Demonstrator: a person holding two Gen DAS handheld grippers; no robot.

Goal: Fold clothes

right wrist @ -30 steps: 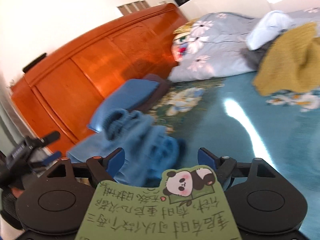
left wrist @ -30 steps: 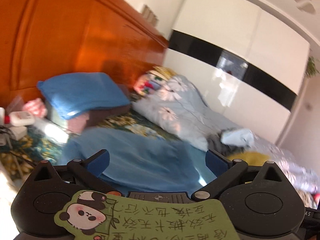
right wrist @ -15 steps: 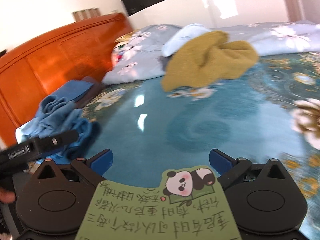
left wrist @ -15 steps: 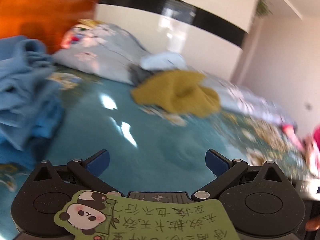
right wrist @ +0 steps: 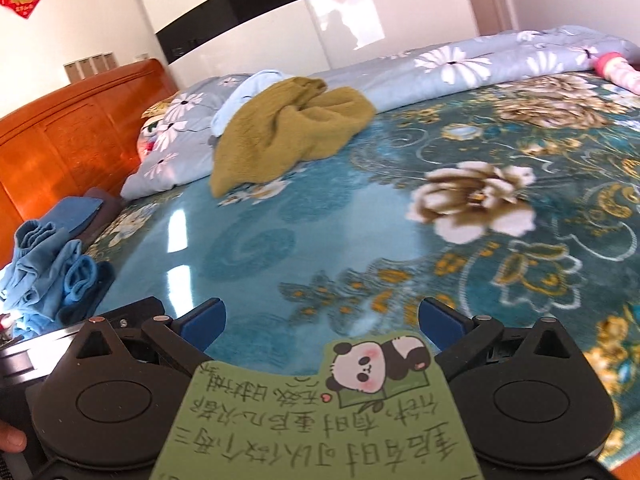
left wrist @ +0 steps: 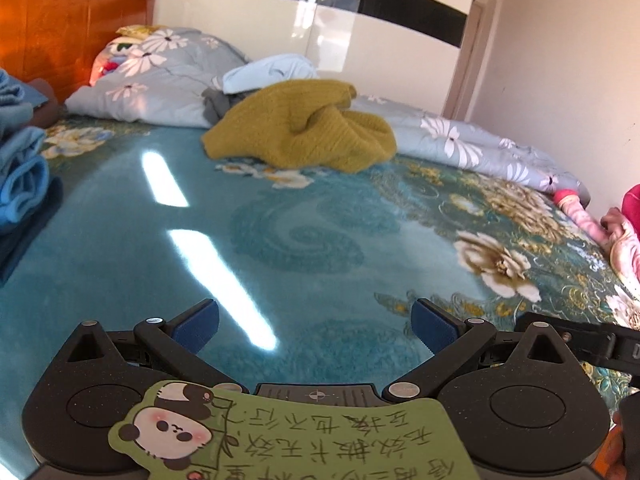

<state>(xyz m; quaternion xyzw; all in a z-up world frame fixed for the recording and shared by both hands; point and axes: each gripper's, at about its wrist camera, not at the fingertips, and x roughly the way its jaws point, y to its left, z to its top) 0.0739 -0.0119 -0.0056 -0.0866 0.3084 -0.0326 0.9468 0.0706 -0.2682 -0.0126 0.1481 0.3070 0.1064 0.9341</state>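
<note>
A crumpled mustard-yellow knit garment (left wrist: 304, 128) (right wrist: 284, 132) lies far ahead on the teal floral bedspread (left wrist: 280, 240) (right wrist: 320, 240), against the rolled quilt. A blue garment (left wrist: 20, 168) (right wrist: 48, 272) sits bunched at the left edge of the bed. My left gripper (left wrist: 315, 322) is open with nothing between its blue pads, well short of the yellow garment. My right gripper (right wrist: 322, 320) is likewise open and empty over bare bedspread. The left gripper's body (right wrist: 76, 328) shows at the lower left of the right wrist view.
A grey-blue flowered quilt (left wrist: 168, 80) (right wrist: 460, 68) runs along the far side of the bed, with a pale blue cloth (left wrist: 272, 72) on it. An orange wooden headboard (left wrist: 60, 28) (right wrist: 68, 140) stands left, a white wardrobe (left wrist: 320, 20) behind. Pink clothing (left wrist: 616, 232) lies at the right edge.
Both views have swung right, away from the blue garment and headboard toward the yellow garment and open bedspread. The right gripper's jaws have widened; the left gripper stayed open.
</note>
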